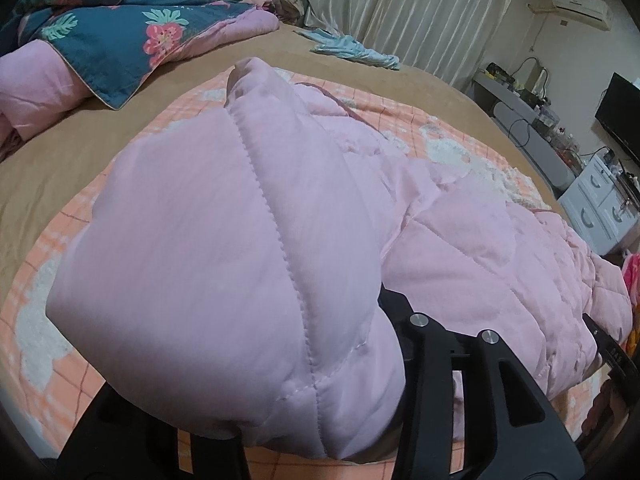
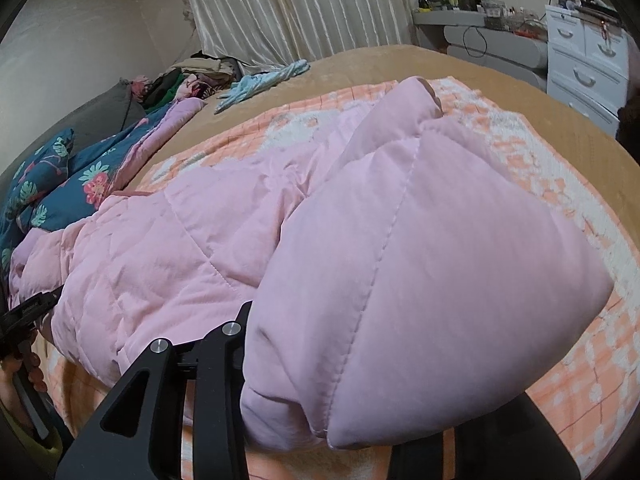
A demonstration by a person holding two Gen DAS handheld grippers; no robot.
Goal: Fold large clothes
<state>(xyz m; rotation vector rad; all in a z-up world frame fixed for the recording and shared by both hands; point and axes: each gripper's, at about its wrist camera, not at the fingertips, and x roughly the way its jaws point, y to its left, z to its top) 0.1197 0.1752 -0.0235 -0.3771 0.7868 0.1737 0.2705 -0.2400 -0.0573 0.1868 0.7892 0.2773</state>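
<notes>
A large pink quilted jacket (image 1: 460, 248) lies on an orange-and-white blanket (image 1: 44, 300) on the bed; it also shows in the right wrist view (image 2: 160, 264). My left gripper (image 1: 320, 400) is shut on a puffy sleeve (image 1: 224, 232) of the jacket, which bulges up over the fingers and hides their tips. My right gripper (image 2: 320, 404) is shut on the other sleeve (image 2: 432, 280) in the same way. The right gripper's edge shows at the right of the left wrist view (image 1: 608, 356), and the left gripper's edge at the left of the right wrist view (image 2: 24, 320).
A teal floral duvet (image 1: 120, 28) is heaped at the bed's head. A light blue garment (image 1: 352, 50) lies at the far edge by the curtains (image 1: 420, 12). A white drawer unit (image 2: 584, 64) and a cluttered grey desk (image 2: 480, 28) stand beyond the tan bedspread (image 2: 420, 64).
</notes>
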